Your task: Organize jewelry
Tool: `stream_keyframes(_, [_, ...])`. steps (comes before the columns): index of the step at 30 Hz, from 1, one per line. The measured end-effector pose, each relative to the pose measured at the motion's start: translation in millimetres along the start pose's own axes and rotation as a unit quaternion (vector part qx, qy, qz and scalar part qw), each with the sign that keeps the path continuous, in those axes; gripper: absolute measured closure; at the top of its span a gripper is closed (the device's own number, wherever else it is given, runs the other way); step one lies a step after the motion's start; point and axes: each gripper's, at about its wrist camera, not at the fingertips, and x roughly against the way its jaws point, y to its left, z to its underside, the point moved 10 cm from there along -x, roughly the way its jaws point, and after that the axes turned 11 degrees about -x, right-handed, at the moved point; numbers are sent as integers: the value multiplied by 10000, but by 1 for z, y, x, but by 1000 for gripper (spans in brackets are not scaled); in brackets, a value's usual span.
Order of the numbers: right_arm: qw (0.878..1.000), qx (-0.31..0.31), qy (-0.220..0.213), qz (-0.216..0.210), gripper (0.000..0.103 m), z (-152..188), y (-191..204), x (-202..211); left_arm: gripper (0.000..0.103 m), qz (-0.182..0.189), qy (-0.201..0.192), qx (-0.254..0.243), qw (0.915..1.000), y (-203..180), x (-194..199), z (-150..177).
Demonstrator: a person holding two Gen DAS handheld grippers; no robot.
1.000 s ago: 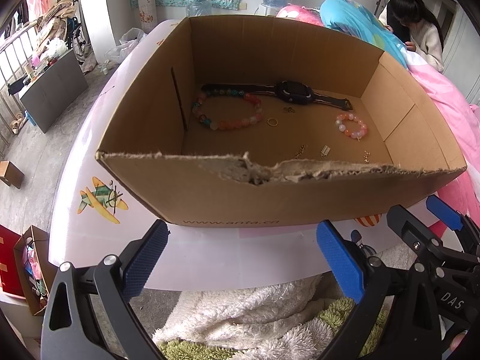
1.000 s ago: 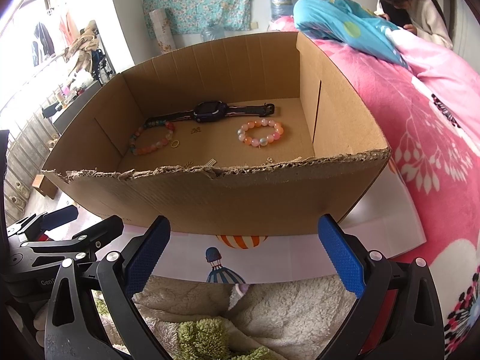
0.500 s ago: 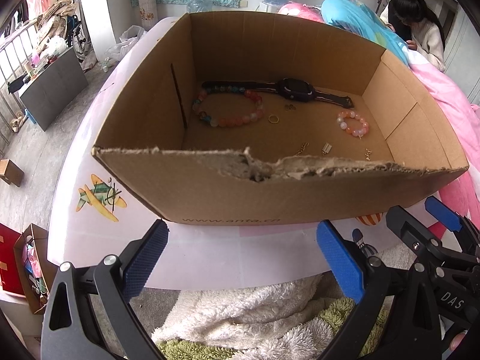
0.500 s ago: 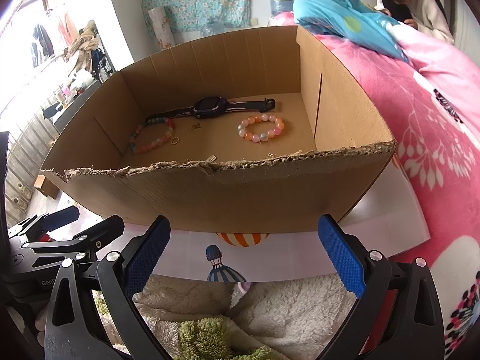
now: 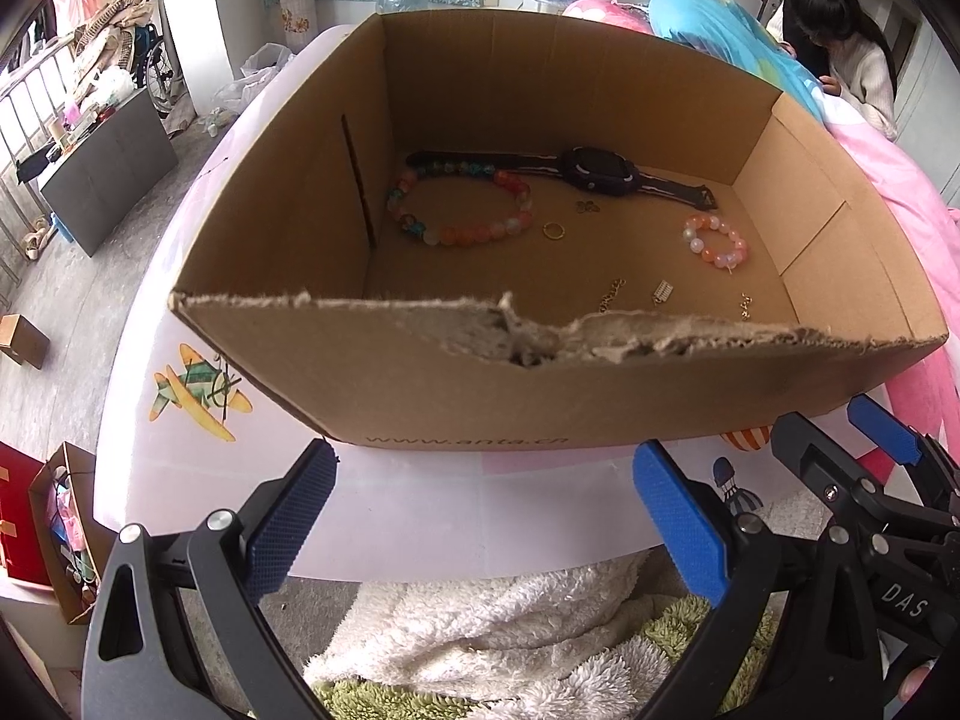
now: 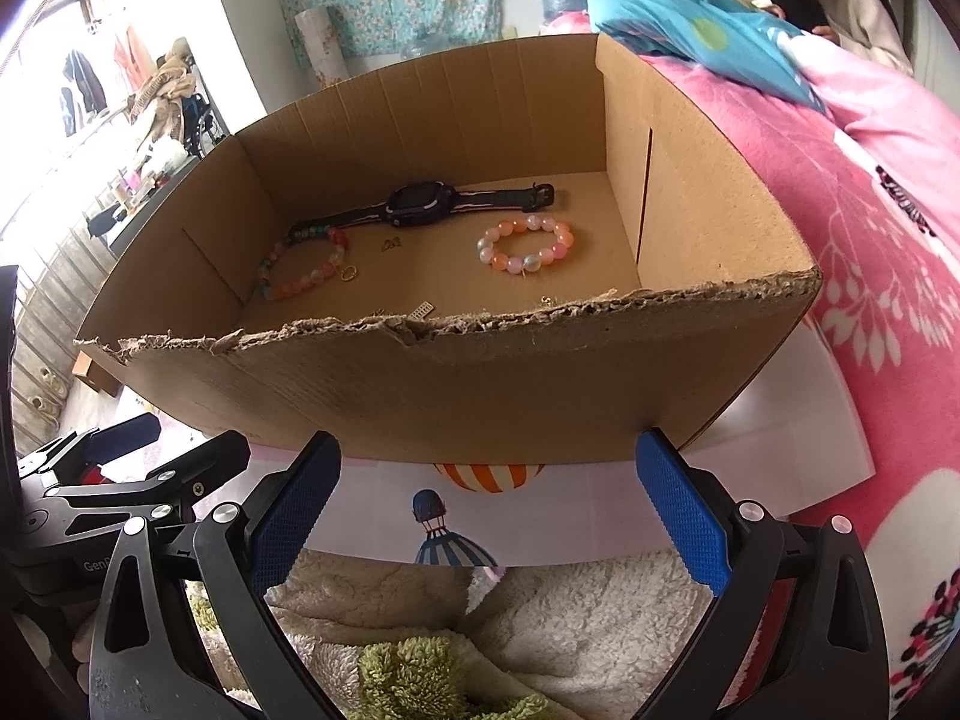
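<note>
Cardboard box (image 5: 420,396) sits on the white printed table (image 5: 198,480), its torn near wall facing both grippers; it looks light and easily shoved, so any reach should go over the rim rather than against it. Inside, the watch (image 5: 594,171) lies along the back; stiff at the case and floppy at the strap, it is probably best pinched across the case. The big bead bracelet (image 5: 462,213) and the small bead bracelet (image 5: 715,240) likely roll and stretch, so gripping across one strand of beads seems safest. The gold ring (image 5: 553,231) and the tiny chain bits near the front wall look slippery and hard to pinch. The left gripper (image 5: 480,516) and right gripper (image 6: 489,510) both hang outside the box, jaws wide apart and holding nothing.
</note>
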Motion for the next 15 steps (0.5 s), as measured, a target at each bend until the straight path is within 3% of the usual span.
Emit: stream_keyframes(15, [9999,-113,45,-52,8,-5,-2,0,6,-10,39,-8,10000,0,2,-4])
